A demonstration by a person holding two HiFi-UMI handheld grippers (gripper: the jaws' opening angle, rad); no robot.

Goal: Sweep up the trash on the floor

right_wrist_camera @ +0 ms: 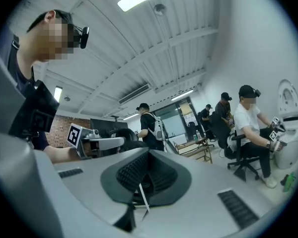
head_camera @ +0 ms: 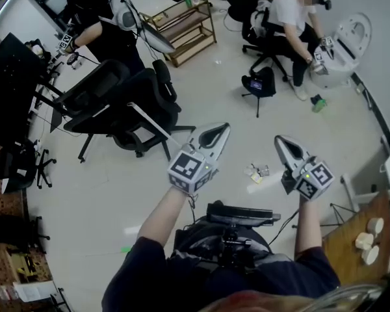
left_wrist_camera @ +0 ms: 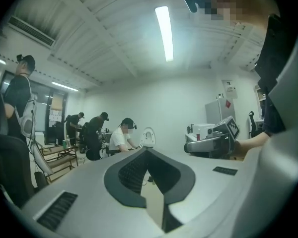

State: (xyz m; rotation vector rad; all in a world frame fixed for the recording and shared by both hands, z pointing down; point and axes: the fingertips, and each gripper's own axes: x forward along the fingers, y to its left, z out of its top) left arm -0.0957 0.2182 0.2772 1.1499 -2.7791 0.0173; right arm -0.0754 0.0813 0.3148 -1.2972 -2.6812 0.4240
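Note:
Small scraps of trash (head_camera: 257,171) lie on the pale floor, between and just beyond my two grippers in the head view. My left gripper (head_camera: 220,130) is held out above the floor with its jaws shut and nothing in them. My right gripper (head_camera: 281,142) is beside it, also shut and empty. Along the jaws of the left gripper (left_wrist_camera: 149,152), the right gripper (left_wrist_camera: 213,144) shows to the right. Past the right gripper (right_wrist_camera: 148,155), the left gripper (right_wrist_camera: 97,144) shows to the left. A green object (head_camera: 319,104) lies on the floor farther off.
Black office chairs (head_camera: 127,99) stand at the left, with a thin white rod (head_camera: 153,123) slanting across them. A small black stand (head_camera: 259,83) is ahead. A seated person (head_camera: 292,18), a standing person (head_camera: 101,18) and a wooden rack (head_camera: 188,25) are beyond. A wooden table (head_camera: 351,239) is at the right.

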